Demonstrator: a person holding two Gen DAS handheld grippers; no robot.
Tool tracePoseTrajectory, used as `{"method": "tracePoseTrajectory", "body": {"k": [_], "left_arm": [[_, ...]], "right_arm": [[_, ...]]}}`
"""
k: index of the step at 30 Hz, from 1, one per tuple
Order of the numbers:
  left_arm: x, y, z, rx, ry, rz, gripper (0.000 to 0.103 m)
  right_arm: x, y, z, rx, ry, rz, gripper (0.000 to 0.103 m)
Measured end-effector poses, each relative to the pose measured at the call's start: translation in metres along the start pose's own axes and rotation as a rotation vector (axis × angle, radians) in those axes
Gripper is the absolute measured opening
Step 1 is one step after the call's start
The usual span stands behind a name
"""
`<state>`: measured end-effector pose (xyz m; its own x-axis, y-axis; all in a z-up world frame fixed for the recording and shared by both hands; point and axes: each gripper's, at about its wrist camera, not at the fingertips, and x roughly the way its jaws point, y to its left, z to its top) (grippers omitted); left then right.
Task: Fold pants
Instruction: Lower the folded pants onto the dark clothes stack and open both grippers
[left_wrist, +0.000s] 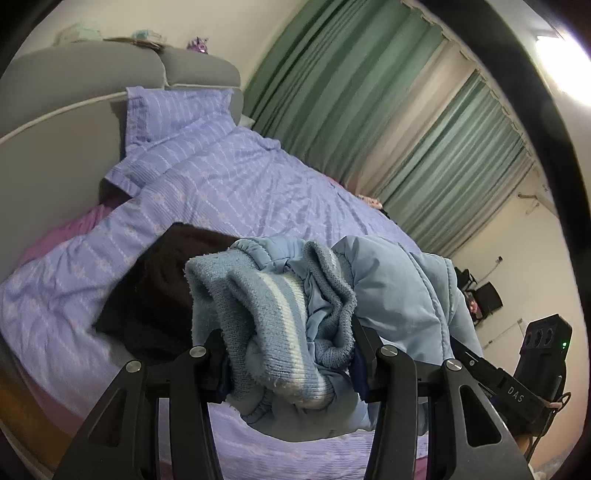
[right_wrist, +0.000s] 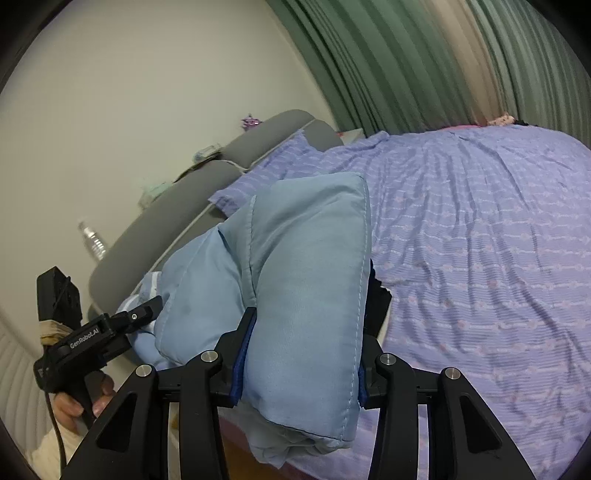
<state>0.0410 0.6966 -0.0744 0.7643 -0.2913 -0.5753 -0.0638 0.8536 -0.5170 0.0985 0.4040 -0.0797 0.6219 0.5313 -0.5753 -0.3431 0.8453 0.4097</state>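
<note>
The left gripper (left_wrist: 291, 354) is clamped on the ribbed cuff end of the padded blue pants (left_wrist: 391, 280) and the right gripper (right_wrist: 301, 354) on a folded bundle, held above the bed (right_wrist: 480, 258) edge, where thick layers could slip out.

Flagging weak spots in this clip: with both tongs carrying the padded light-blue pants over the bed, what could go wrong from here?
1. The left tongs pinch a thick bunch of ribbed knit waistband on the padded light-blue pants; a layer could slip free.
2. The right tongs grip bulky folded padding, which may spring open when set down.
3. A dark brown garment lies on the lilac patterned duvet just below; the pants could land on it.
</note>
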Motion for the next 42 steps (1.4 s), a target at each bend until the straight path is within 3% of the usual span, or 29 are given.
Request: {"method": "tracePoseTrajectory", "body": {"k": [6,12,20,23,27,35,42], "left_arm": [[0.050,0.046,0.060,0.080,0.049,-0.022,0.048],[0.110,0.085,0.095,0.085,0.138,-0.026,0.048],[0.159,0.111,0.093,0.139,0.218,0.006,0.049],[0.166,0.114,0.090,0.194,0.248,0.037,0.052],[0.168,0.120,0.085,0.212,0.291,0.086,0.062],[0.167,0.144,0.090,0.146,0.309,0.221,0.081],[0.178,0.164,0.082,0.098,0.334,0.236,0.094]], "right_arm": [[0.073,0.020,0.025,0.002,-0.022,-0.056,0.043],[0.136,0.020,0.044,0.017,0.030,-0.124,0.043],[0.192,0.001,0.039,0.034,0.140,-0.215,0.047],[0.201,0.002,0.032,-0.002,0.179,-0.271,0.058],[0.198,0.005,0.030,-0.064,0.169,-0.367,0.071],[0.212,0.010,0.033,-0.043,0.201,-0.332,0.074],[0.227,0.001,0.025,0.000,0.232,-0.312,0.084]]}}
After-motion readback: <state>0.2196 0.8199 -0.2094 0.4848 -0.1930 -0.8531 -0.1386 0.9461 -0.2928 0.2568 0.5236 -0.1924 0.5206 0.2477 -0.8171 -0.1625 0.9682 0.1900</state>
